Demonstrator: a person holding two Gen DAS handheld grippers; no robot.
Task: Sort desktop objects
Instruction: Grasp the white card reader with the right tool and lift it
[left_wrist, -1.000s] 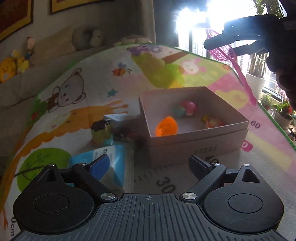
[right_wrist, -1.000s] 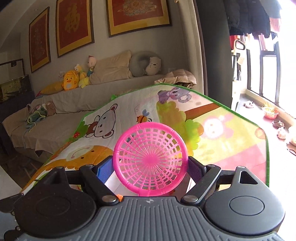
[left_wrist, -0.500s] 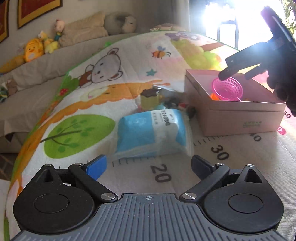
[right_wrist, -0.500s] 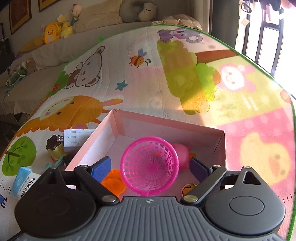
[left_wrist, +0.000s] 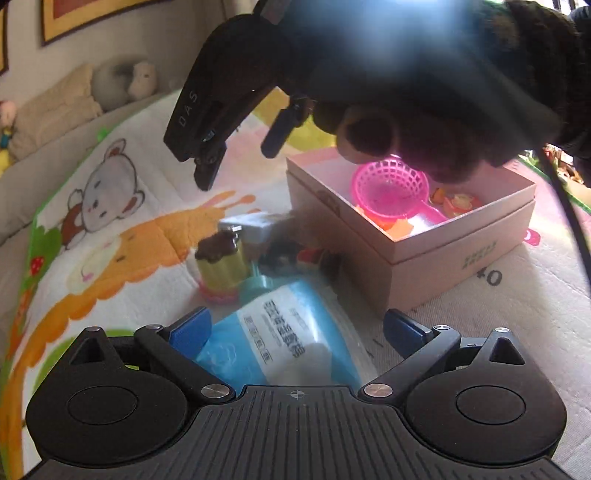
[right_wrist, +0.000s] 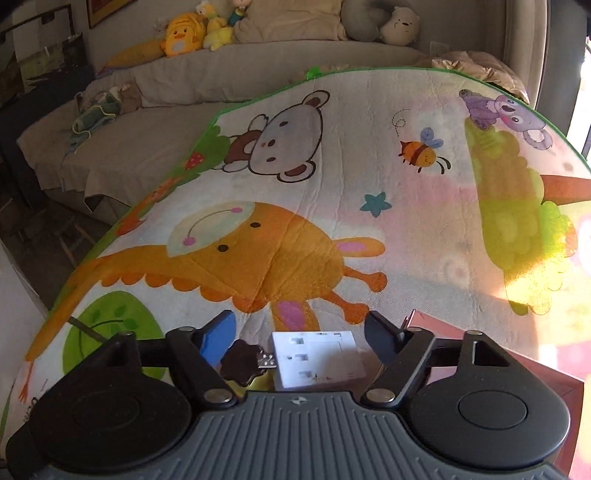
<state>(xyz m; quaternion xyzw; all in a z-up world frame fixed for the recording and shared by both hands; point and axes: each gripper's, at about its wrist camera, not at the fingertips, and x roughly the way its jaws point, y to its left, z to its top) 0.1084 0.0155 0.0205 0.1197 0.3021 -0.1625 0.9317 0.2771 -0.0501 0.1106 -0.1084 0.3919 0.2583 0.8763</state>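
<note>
In the left wrist view a pink cardboard box (left_wrist: 461, 254) holds a pink plastic basket (left_wrist: 388, 188) and small orange toys (left_wrist: 458, 201). My left gripper (left_wrist: 295, 328) is open, low over a blue tissue pack (left_wrist: 284, 339). My right gripper (left_wrist: 236, 158) hangs open and empty above the mat, left of the box. In the right wrist view the right gripper (right_wrist: 299, 332) is open above a white box (right_wrist: 317, 360) and a brown-topped toy cup (right_wrist: 240, 360). The cup (left_wrist: 219, 258) and white box (left_wrist: 251, 227) lie left of the pink box.
Everything lies on a cartoon animal play mat (right_wrist: 332, 221). A grey sofa with plush toys (right_wrist: 192, 26) runs along the back. Small dark and red items (left_wrist: 295, 258) lie between the cup and the pink box.
The pink basket has left my right gripper and now lies in the box. The right gripper has moved left, off the box and over the white box. The left gripper has moved closer to the tissue pack.
</note>
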